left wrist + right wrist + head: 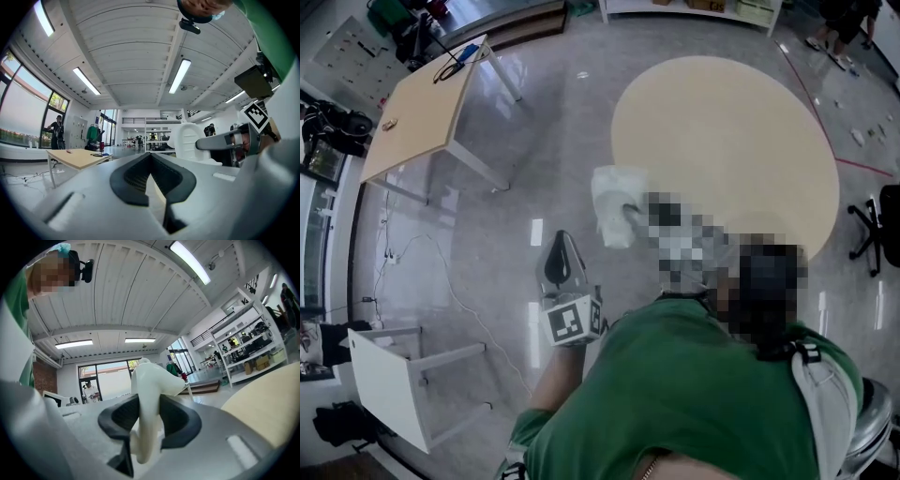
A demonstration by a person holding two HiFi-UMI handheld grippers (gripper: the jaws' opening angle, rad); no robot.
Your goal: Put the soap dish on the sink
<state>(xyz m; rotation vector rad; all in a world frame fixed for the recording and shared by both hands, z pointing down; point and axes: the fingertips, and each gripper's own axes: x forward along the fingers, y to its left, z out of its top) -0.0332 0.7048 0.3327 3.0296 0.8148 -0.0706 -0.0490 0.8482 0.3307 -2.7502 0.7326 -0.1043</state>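
Observation:
The white soap dish point(614, 202) is held in the air over the glossy grey floor, at the edge of a round beige floor patch point(741, 141). My right gripper point(630, 212) is shut on it; a mosaic patch covers most of that gripper in the head view. In the right gripper view the dish point(149, 390) stands pinched between the black pads point(176, 420). My left gripper point(563, 242) hangs lower left of the dish, jaws shut on nothing, tips meeting point(150, 158). From there the dish point(188, 139) shows ahead to the right. No sink is in view.
A light wooden table point(417, 112) stands at the upper left and a white table point(384, 380) at the lower left. Cables point(455, 286) trail across the floor between them. A black office chair point(883, 225) sits at the right edge. Shelving runs along the far wall.

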